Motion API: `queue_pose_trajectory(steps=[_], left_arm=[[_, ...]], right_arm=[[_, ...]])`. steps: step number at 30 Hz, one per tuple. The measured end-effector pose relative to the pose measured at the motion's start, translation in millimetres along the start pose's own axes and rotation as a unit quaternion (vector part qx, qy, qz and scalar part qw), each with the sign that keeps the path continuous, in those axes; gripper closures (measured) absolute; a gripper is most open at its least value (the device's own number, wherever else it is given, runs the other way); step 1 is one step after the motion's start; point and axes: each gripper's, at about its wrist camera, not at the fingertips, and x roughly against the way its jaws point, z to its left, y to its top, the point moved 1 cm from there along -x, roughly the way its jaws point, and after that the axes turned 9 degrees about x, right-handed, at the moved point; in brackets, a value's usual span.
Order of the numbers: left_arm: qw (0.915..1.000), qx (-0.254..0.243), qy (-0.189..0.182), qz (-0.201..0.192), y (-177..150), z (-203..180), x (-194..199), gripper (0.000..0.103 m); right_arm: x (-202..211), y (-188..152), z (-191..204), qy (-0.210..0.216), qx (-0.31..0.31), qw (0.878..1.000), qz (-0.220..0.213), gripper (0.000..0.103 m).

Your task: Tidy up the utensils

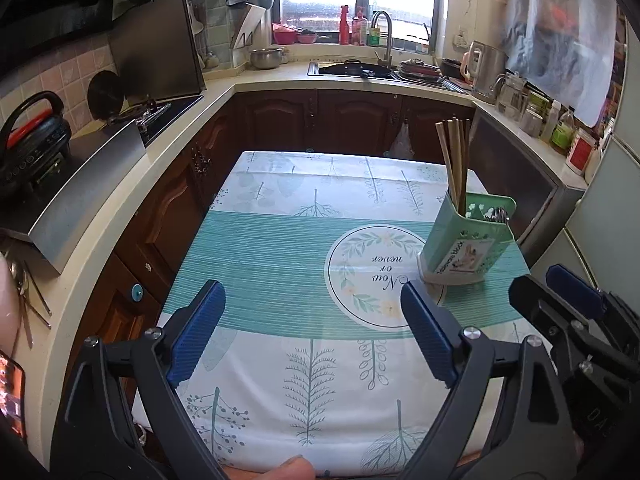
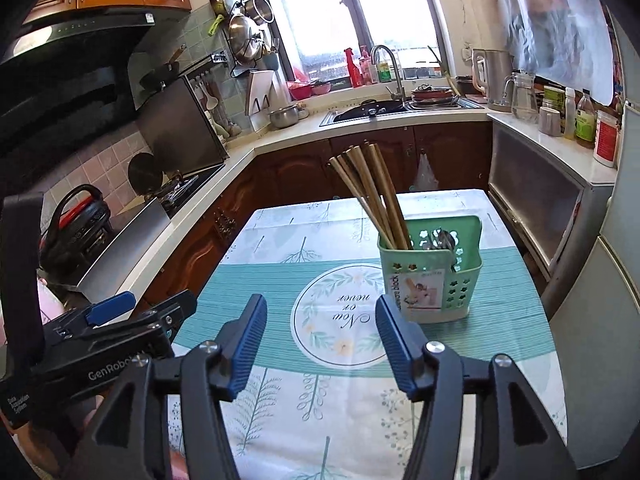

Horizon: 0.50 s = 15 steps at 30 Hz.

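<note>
Chopsticks of pale tan wood [image 2: 370, 196] stand bundled in the left compartment of a mint-green perforated plastic utensil holder [image 2: 432, 280], their tops fanning left, while steel spoons [image 2: 442, 240] sit bowl-up in the right compartment, so the sorting by kind looks already done. That holder stands toward the right edge of the counter, on a white and teal leaf-print tablecloth [image 2: 280, 392], just beside its round emblem reading "Now or never", upside down from here. A label on the holder's front shows words ending in "block"; the rest is too small to be sure. Both pairs of tongs hover over the near edge, apart from the holder: the left tongs [image 1: 316, 332] are released and empty, the right tongs [image 2: 322, 344] likewise spread with nothing between the blue pads. Seen from the right wrist, the left tool's body reads "GenRobot" and "Data Acquisition System"
</note>
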Motion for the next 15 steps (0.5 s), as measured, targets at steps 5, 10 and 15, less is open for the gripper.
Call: queue_pose_trajectory(steps=[5,10,15], left_arm=[[1.0,-0.005,-0.002,0.0,-3,2,4,0.015],[1.0,0.0,0.0,0.001,-4,6,6,0.015],[1.0,0.003,0.004,0.001,-3,12,5,0.015]], right_arm=[[7,-3,18,-0.011,0.025,1.0,-0.009,0.044],[9,-4,25,-0.019,0.028,0.999,-0.012,0.043],[9,-4,27,-0.018,0.028,0.999,-0.009,0.043]])
